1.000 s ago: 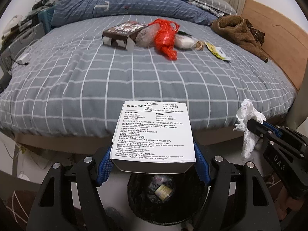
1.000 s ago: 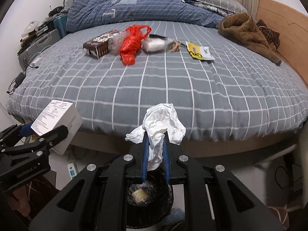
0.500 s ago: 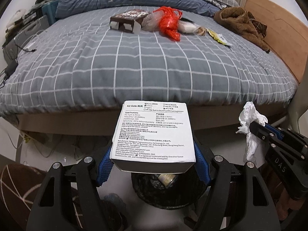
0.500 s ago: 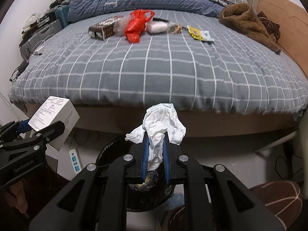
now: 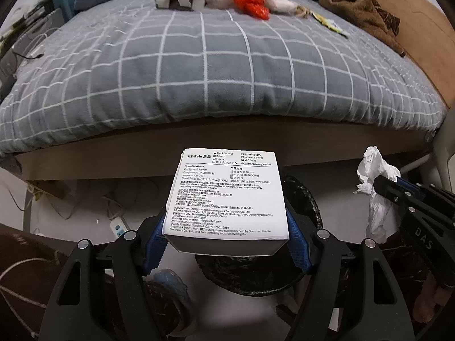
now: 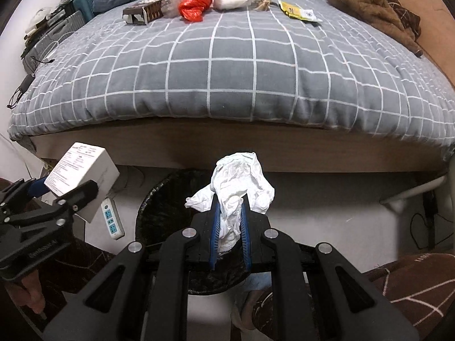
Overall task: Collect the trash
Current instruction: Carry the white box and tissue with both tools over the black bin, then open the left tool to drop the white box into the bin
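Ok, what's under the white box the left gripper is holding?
Below the white box sits the black-lined trash bin; only its rim and liner show. The box covers its opening, so the contents are hidden.

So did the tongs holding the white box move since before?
Yes. The left tongs with the white box went down: the bed edge now sits above the box, and the trash bin looks closer.

The bin (image 6: 159,204) stands on the floor before the bed (image 6: 227,65), with the power strip (image 6: 111,218) at its left.

Grey white-checked bedspread (image 6: 227,65), red bag (image 6: 196,0) (possibly plastic), white box (image 5: 227,196).
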Demonstrator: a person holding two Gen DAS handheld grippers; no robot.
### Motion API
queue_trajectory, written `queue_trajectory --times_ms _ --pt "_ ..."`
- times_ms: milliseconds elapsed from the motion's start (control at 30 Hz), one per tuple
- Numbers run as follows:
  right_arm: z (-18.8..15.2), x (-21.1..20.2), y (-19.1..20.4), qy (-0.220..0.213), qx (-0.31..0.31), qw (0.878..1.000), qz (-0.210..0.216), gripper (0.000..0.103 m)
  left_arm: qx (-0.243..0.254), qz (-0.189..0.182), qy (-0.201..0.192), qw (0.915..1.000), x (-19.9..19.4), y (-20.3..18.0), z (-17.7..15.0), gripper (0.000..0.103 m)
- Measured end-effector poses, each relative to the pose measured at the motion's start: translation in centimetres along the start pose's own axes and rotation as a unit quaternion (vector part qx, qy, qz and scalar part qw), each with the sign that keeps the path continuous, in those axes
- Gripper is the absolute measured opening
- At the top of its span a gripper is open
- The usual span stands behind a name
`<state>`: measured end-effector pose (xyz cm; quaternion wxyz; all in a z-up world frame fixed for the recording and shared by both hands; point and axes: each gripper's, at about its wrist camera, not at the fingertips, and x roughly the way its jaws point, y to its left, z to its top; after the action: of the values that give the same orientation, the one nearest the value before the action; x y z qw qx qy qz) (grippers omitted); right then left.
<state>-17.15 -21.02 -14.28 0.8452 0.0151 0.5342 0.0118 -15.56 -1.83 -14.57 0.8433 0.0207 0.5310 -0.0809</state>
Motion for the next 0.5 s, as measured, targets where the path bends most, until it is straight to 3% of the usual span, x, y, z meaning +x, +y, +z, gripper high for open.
queue_trajectory --times_ms 267,500 --pt "0.4 3.4 0.1 0.033 -0.008 0.999 -0.005 0.013 0.011 -0.002 0.035 0.9993 3.7 -1.5 0.5 0.069" --pt "1.1 4.7 -2.3 0.040 0.018 0.999 -0.016 0.013 0.024 -0.015 0.060 0.9978 6.3 -3.2 0.6 0.069"
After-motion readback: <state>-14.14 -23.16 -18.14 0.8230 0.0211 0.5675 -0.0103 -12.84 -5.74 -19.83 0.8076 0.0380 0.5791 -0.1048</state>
